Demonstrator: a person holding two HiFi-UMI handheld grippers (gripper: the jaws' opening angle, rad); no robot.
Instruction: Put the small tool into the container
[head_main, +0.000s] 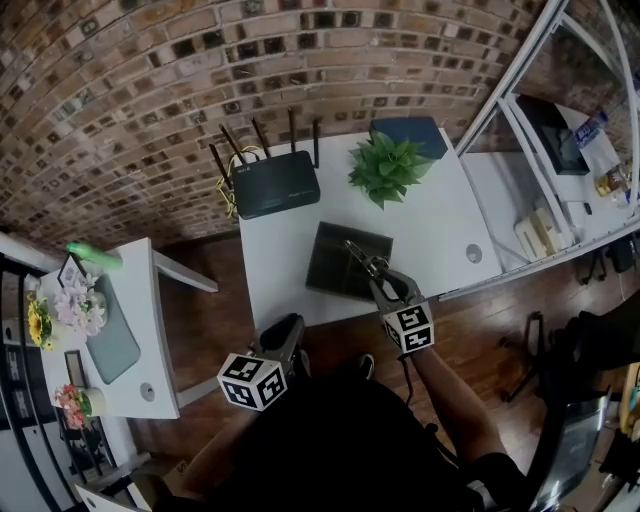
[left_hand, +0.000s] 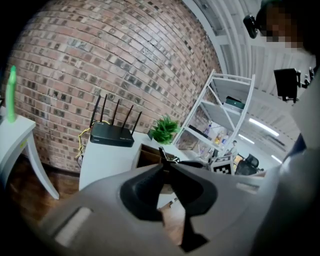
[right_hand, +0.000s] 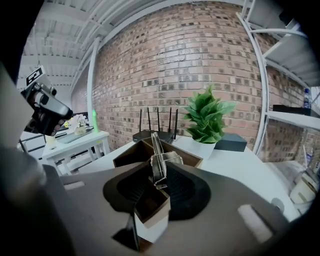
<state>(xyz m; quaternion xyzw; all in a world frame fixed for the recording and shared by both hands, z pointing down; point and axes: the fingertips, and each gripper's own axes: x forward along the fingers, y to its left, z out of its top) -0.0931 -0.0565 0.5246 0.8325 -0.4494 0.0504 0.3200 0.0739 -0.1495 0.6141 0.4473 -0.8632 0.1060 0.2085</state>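
A dark wooden container (head_main: 335, 265) with inner compartments stands on the white table (head_main: 440, 215). Over its near right corner my right gripper (head_main: 374, 275) has a small metal tool (head_main: 358, 254) between its jaws, pointing away over the box. In the right gripper view the tool (right_hand: 156, 147) stands between parted jaws (right_hand: 160, 174), with a gap on its left side through which a compartment of the container (right_hand: 132, 155) shows. My left gripper (head_main: 291, 325) hangs at the table's front edge, off to the left of the box. Its jaw tips (left_hand: 163, 168) meet with nothing between them.
At the back of the table are a black router (head_main: 275, 185), a potted green plant (head_main: 388, 165) and a dark blue box (head_main: 410, 132). A white side table (head_main: 135, 340) with flowers stands to the left. A white shelf unit (head_main: 545, 215) rises on the right.
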